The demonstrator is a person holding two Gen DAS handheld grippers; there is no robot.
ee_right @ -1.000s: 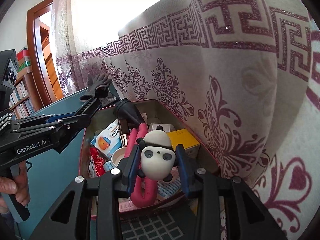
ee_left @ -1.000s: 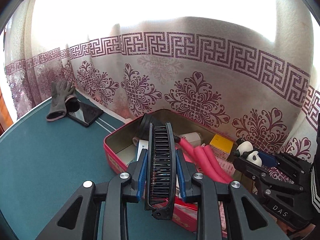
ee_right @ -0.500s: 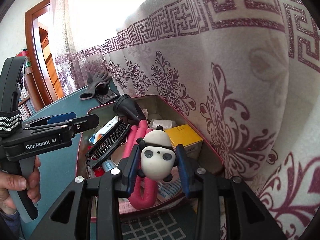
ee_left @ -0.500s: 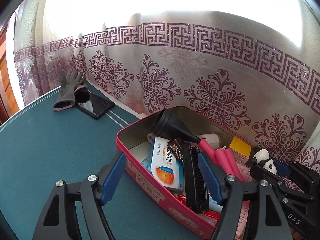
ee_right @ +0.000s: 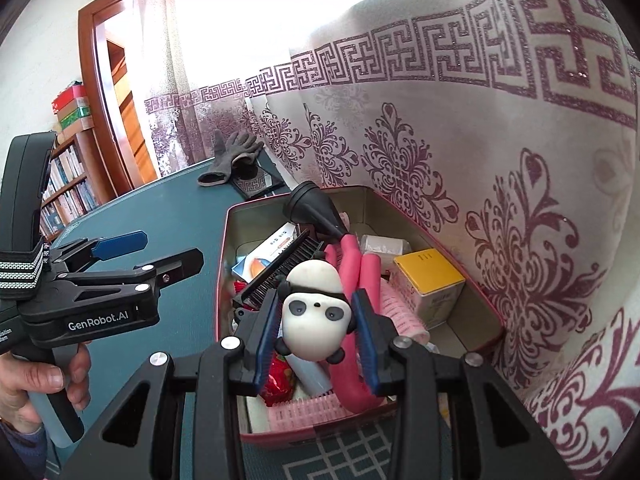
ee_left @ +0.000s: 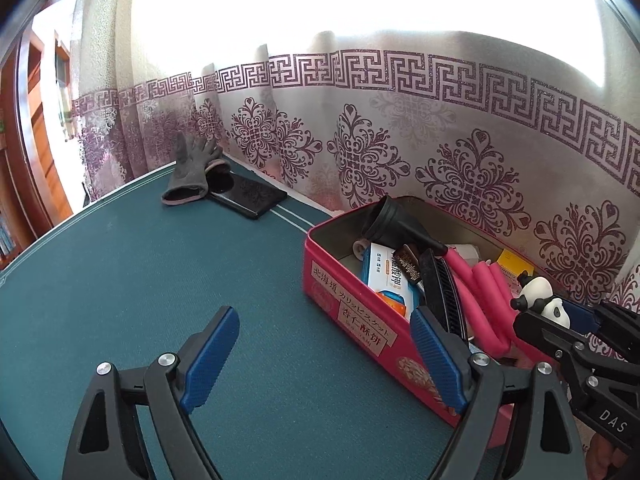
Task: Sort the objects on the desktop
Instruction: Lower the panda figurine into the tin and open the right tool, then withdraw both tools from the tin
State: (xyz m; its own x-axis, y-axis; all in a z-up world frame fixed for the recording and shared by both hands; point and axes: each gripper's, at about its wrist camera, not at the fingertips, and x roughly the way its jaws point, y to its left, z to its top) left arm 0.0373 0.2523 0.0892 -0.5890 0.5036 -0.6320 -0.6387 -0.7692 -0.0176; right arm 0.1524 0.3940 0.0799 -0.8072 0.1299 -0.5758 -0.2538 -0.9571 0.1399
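1. The panda (ee_right: 314,312) is clamped between the pads of the right gripper (ee_right: 316,320), head-up and facing the camera, and is held over the near end of the tin (ee_right: 486,304).
2. The left gripper (ee_left: 324,356) is seen with its jaws opening and nothing between them; it hangs over the bare green table (ee_left: 140,280), just beside the tin's near long wall.
3. The comb (ee_right: 280,272) is found lying in the tin, propped on the blue-and-white box (ee_left: 390,280), its long axis running along the tin's length.
4. The relation that matters is judged to be panda above tin: the open space lies below and ahead of the right fingers, past the pink rollers (ee_right: 360,280) and short of the yellow box (ee_right: 428,272).
5. The right hand is plainly the nearer one for that drop.
6. A glove (ee_left: 192,172) and a dark flat case (ee_left: 250,196) are left at the far table edge, well apart from both grippers; the left is judged the nearer.
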